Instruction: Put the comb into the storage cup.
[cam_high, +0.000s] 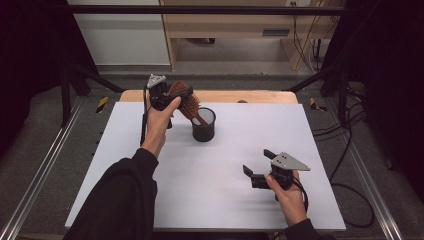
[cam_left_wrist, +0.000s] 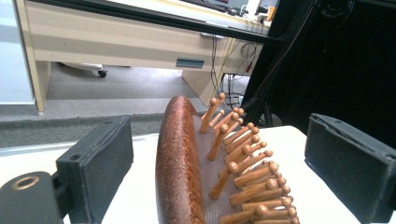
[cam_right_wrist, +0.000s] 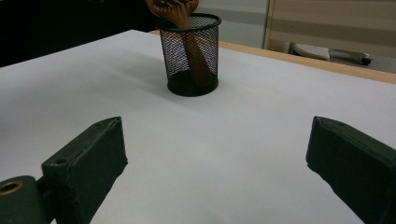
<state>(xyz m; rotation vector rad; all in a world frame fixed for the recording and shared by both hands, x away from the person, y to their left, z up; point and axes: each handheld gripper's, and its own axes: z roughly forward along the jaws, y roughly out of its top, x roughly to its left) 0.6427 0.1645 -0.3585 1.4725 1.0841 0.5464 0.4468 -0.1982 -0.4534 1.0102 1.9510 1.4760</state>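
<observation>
The right gripper (cam_high: 256, 167) hovers low over the white table (cam_high: 225, 200), jaws wide and empty. The left gripper (cam_high: 175, 95) stands spread around the wooden hairbrush (cam_left_wrist: 180, 168) without pressing it; the brush's handle sits in the black mesh cup (cam_right_wrist: 191, 56).

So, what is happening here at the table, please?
A person is putting a brown wooden hairbrush into a black mesh cup on the white table. The handle is already inside the cup, leaning. The left claw is at the brush head, its jaws open on either side and not pressing it. The right claw hangs open over the table, near the front, holding nothing.
</observation>
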